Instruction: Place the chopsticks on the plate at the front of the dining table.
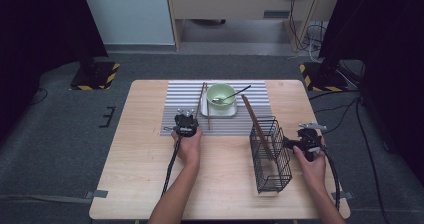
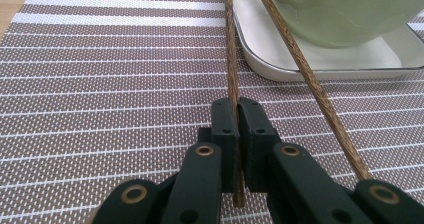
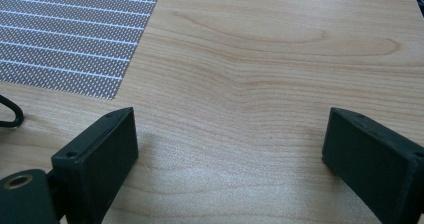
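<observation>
My left gripper [image 1: 186, 124] [image 2: 238, 106] rests low on the striped placemat [image 2: 100, 84], shut on a brown wooden chopstick [image 2: 232, 59] that lies flat and points away toward the far edge. A second chopstick [image 2: 310, 84] lies slanted beside it, over the rim of a white square tray [image 2: 320, 66] that carries a green bowl [image 1: 220, 95] [image 2: 345, 9]. A spoon [image 1: 231, 96] leans in the bowl. A black wire basket [image 1: 271, 156] stands at the right with another brown stick [image 1: 257, 126] leaning in it. Beside the basket, my right gripper [image 1: 305, 143] [image 3: 230, 129] is open over bare wood.
The wooden table [image 3: 280, 59] has bare surface right of the placemat [image 1: 182, 96] and in front of both hands. A black wire loop [image 3: 11, 115] shows at the left edge of the right gripper view. Cables trail from both grippers toward the near table edge.
</observation>
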Demonstrator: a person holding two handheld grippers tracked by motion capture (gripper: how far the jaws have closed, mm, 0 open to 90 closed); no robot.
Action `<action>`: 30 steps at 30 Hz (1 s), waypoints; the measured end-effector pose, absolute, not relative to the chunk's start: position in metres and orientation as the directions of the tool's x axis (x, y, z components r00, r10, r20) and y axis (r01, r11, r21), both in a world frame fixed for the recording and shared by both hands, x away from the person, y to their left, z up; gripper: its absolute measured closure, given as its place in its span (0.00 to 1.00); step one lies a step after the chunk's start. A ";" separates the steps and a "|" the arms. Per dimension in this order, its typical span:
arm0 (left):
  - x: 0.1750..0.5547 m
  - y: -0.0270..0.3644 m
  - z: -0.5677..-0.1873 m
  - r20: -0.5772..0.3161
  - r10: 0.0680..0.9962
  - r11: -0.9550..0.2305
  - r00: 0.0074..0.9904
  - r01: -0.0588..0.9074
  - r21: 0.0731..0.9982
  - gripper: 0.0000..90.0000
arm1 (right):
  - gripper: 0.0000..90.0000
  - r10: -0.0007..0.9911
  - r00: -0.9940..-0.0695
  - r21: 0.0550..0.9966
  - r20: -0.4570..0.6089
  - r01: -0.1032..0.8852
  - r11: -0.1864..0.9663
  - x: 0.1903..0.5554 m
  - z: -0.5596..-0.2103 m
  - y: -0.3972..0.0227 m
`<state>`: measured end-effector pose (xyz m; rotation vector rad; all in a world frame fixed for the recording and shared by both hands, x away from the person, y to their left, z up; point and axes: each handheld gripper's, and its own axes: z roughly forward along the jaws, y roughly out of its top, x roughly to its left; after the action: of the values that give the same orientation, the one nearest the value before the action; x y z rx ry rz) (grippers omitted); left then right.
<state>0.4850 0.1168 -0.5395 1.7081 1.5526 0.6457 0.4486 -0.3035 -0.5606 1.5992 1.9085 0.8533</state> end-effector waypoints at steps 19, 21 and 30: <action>0.485 0.103 -0.543 -0.120 0.977 -0.022 0.175 0.645 0.764 0.93 | 0.09 0.983 -0.182 0.736 0.015 0.667 0.112 0.449 -0.561 -0.304; 0.484 0.102 -0.542 -0.123 0.976 -0.021 0.178 0.645 0.764 0.92 | 0.09 0.983 -0.182 0.737 0.015 0.667 0.112 0.449 -0.561 -0.304; 0.483 0.095 -0.542 -0.144 0.969 -0.018 0.200 0.641 0.768 0.91 | 0.09 0.983 -0.182 0.737 0.015 0.667 0.112 0.449 -0.561 -0.304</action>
<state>0.4828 0.0946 -0.5424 1.7390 1.5190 0.5637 0.4486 -0.3035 -0.5606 1.5994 1.9086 0.8533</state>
